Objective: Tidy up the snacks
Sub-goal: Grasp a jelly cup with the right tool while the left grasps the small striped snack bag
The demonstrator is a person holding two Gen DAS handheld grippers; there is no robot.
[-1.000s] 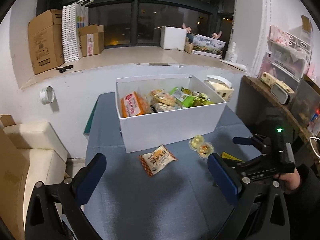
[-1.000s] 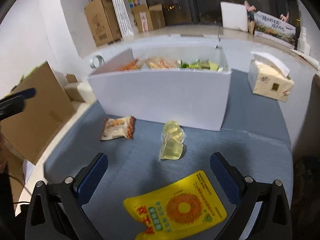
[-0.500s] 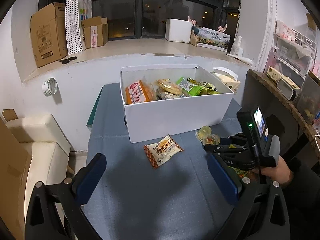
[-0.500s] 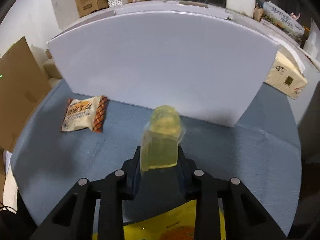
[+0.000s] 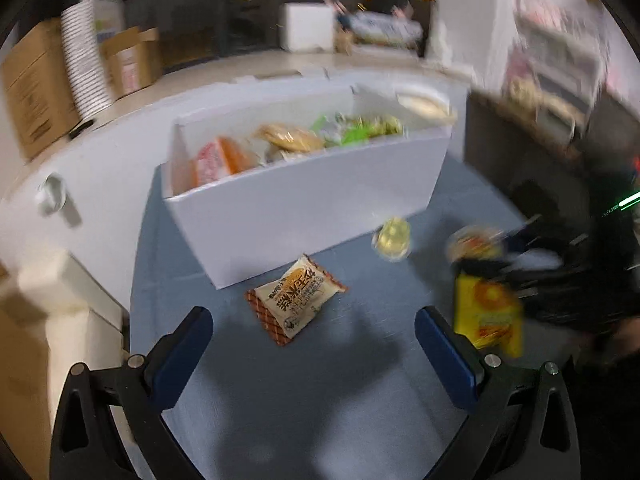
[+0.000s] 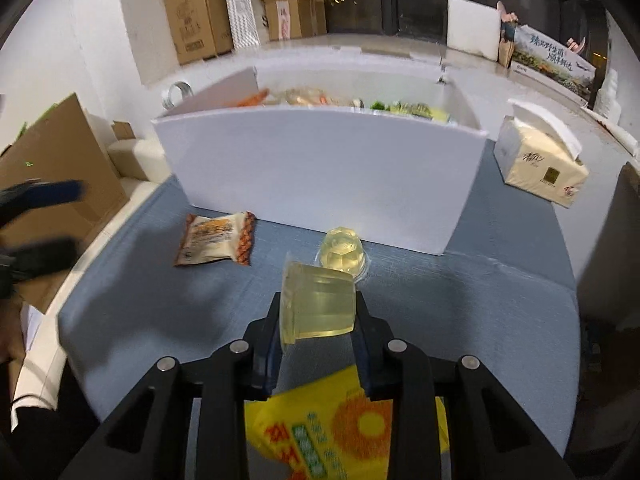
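Jelly cup grabbed, box is next

Right gripper (image 6: 318,312) jaws are clamped on a jelly cup (image 6: 318,306), held above the table (image 6: 480,312) in front of the white box (image 6: 320,176). Left gripper (image 5: 314,344) jaws are spread wide, empty. The cup looks slick and tilted, so I'd guess it could squirt out mid-lift.

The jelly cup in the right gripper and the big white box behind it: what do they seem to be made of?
Jelly cup: apparently thin clear plastic, glossy, with pale yellow jelly visible through its wall. White box: probably matte cardboard or foam board; its walls are flat, thin and without shine.
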